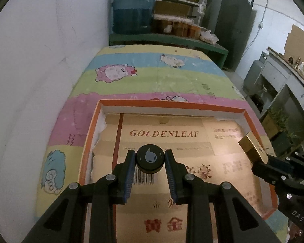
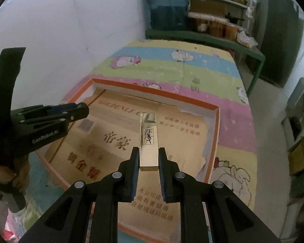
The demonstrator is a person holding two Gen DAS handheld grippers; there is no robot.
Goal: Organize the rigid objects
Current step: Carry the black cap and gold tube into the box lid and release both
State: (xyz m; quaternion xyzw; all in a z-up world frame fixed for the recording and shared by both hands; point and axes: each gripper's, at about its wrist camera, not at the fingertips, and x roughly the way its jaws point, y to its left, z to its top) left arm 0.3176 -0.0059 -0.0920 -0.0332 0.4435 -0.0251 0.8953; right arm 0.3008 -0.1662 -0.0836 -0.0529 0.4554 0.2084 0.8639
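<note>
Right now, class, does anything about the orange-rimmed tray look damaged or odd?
Yes. The white lining along the orange-rimmed tray's left inner wall is torn and ragged, and the cardboard sheet on its floor has frayed edges. Nothing has spilled.

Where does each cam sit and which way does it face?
Left wrist: on the left gripper, angled down at the orange tray; its fingers pinch a black cap.
Right wrist: on the right gripper, angled down likewise; fingers clamp a gold case; a hand shows.
Shared: tray, cartoon sheet, each other's gripper.
</note>
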